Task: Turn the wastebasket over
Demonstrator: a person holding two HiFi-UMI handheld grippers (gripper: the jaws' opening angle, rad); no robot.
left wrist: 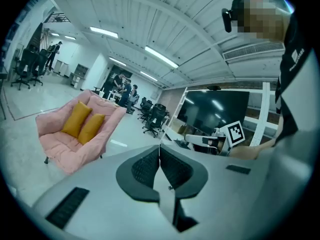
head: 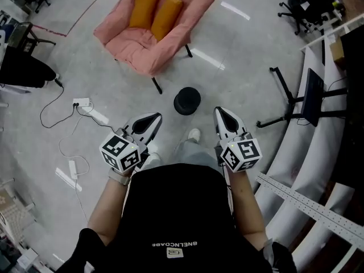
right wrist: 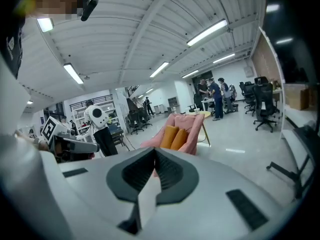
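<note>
A small black round wastebasket (head: 187, 100) stands on the grey floor ahead of me, seen only in the head view. My left gripper (head: 153, 118) hangs to its lower left, well short of it, jaws shut with nothing between them. My right gripper (head: 220, 113) is at the basket's lower right, also shut and empty. In the left gripper view the left gripper's (left wrist: 159, 148) dark pads meet; the right gripper (right wrist: 154, 152) shows the same in its own view. The basket appears in neither gripper view.
A pink armchair (head: 156, 24) with two orange cushions (head: 154, 10) stands beyond the basket. A white power strip and cables (head: 85, 108) lie on the floor at left. A black monitor stand (head: 298, 104) and a white curved rail (head: 296, 147) are at right. Office chairs stand farther off.
</note>
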